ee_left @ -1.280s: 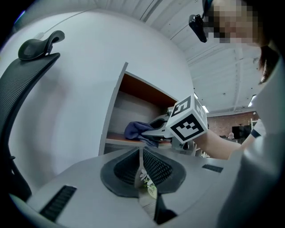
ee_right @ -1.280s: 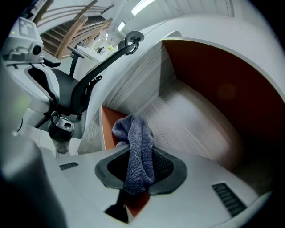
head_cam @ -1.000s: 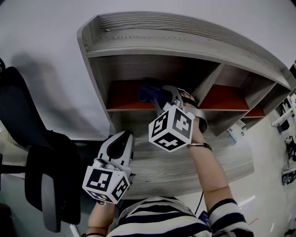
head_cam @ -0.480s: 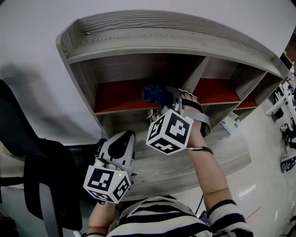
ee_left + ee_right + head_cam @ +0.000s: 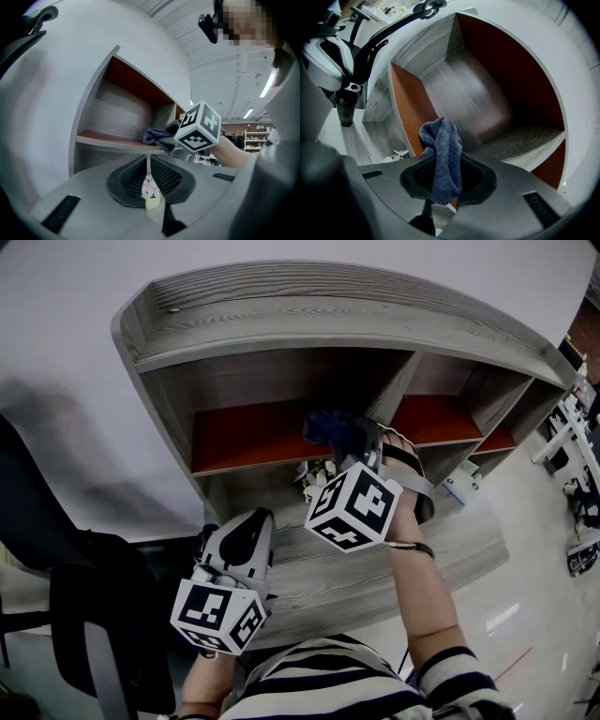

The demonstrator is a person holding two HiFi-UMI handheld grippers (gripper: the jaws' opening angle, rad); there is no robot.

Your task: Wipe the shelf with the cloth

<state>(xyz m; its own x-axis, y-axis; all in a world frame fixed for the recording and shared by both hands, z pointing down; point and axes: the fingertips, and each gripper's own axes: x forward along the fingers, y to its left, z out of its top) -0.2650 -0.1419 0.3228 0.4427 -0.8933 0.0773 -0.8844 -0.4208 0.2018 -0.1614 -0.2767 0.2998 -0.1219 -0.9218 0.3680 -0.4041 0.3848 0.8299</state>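
Note:
The grey wooden shelf unit has a red-orange board in its left compartment. My right gripper is shut on a dark blue cloth, holding it on that board near the compartment's right divider. In the right gripper view the cloth hangs bunched out of the right gripper, with the board behind it. My left gripper hovers low over the desk below, shut, with nothing in it. From the left gripper I see the cloth on the board's edge.
A small bunch of white flowers sits on the grey desk under the shelf. A black office chair stands at the left. More red-floored compartments lie to the right of the divider.
The right gripper and cloth have slid a little to the right along the red board. The left gripper has stayed where it was.

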